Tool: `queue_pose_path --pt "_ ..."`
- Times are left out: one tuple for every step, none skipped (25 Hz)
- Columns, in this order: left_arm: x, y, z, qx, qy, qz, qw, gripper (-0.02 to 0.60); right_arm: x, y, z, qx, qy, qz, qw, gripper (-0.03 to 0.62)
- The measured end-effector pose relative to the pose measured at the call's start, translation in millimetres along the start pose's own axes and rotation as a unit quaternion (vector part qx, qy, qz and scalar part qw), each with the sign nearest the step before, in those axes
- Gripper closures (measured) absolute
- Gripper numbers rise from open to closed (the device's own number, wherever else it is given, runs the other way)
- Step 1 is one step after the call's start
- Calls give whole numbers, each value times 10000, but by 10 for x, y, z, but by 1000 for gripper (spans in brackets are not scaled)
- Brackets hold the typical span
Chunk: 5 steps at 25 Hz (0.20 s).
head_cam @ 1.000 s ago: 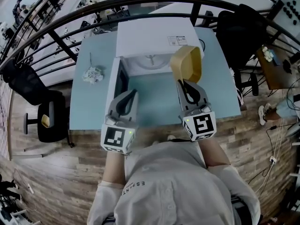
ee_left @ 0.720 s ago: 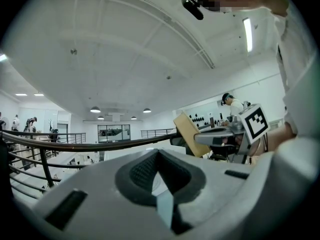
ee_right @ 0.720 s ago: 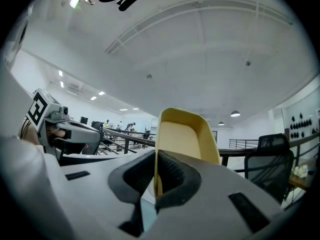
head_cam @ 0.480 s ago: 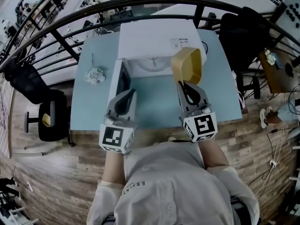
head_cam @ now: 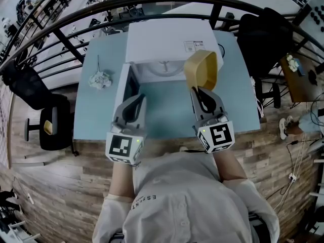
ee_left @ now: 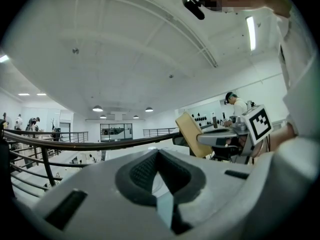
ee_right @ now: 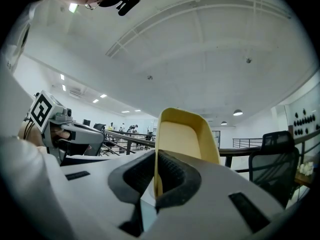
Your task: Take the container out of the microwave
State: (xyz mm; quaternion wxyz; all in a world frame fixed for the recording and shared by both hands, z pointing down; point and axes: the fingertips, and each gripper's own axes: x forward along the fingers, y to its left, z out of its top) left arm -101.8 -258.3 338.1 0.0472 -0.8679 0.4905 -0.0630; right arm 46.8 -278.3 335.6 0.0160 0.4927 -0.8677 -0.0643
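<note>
**Item: container** – yellow, shallow, with rounded corners. It is located outside the microwave, in front of the right end of the opening and above the pale blue table. It is held on edge rather than flat. Whether its lower side touches the table cannot be told.

**Right gripper** – clamped on the near wall of the container. In the right gripper view the thin yellow rim is seen pinched between the two dark pads, and the rest of the tray stands up beyond them.

**Left gripper** – jaws drawn together with nothing between them. It is held level over the table, just beside the microwave door and well apart from the container.

**Microwave** – white, set at the far side of the table. The door is swung open to the left and the pale cavity is exposed. Nothing but the turntable can be seen in the visible part.

**Other** – a small crumpled white object lies on the table left of the door.

**Status** – removal is judged essentially done, the container being clear of the cavity. Left to do, by judgement: the container is to be laid down on the table and released. The door is not yet closed, if that is wanted.
</note>
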Motion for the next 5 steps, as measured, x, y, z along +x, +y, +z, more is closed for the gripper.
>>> queue_pose_path --pt "12 3 6 1 -1 6 10000 588 4 -19 1 17 0 -4 10000 569" --pt "24 2 16 3 1 4 10000 588 9 -37 2 33 0 -8 10000 569" --pt "37 -1 27 4 3 2 10000 588 12 -55 0 48 1 -14 10000 569" --pt "48 -2 36 2 4 5 10000 588 14 -74 -6 64 5 -22 10000 569" --pt "59 -4 45 -1 5 11 10000 588 16 -92 -13 82 10 -32 10000 569"
